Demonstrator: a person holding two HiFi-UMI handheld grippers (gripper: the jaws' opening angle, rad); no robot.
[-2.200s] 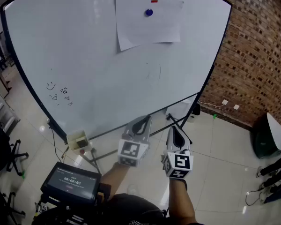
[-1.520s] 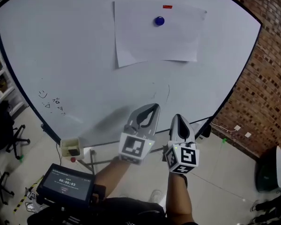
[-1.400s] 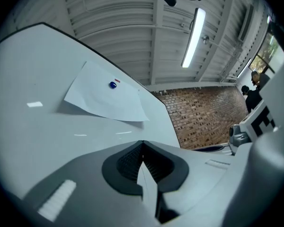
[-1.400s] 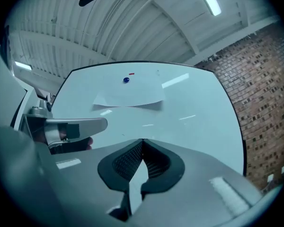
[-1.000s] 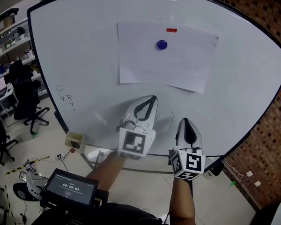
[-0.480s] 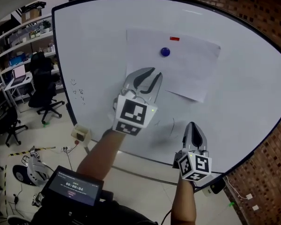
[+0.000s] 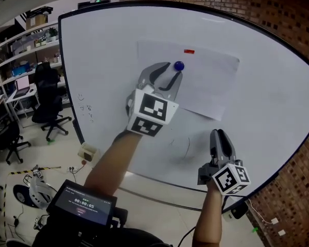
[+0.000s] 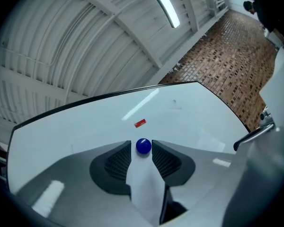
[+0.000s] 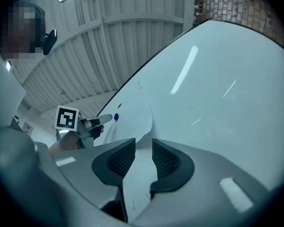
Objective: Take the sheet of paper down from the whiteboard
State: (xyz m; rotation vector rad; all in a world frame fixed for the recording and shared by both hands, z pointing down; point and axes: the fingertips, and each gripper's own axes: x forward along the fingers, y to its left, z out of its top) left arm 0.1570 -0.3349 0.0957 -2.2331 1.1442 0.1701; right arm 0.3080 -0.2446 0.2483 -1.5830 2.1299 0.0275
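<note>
Now the left gripper (image 7: 166, 74) is up at the sheet, its jaws opening wide. The blue magnet (image 8: 143, 146) sits right between their tips, not pinched. Lower down, the right gripper (image 7: 221, 134) is opening too. It has nothing between its jaws and points at the sheet's lower corner, near it but apart. The sheet of paper (image 7: 208, 81) hangs high on the whiteboard (image 7: 98, 50), pinned by that one magnet. It looks light, limp and easy to crease or tear. I'd pinch the free lower corner gently and hold it before the magnet comes off, or it'll flutter down.
</note>
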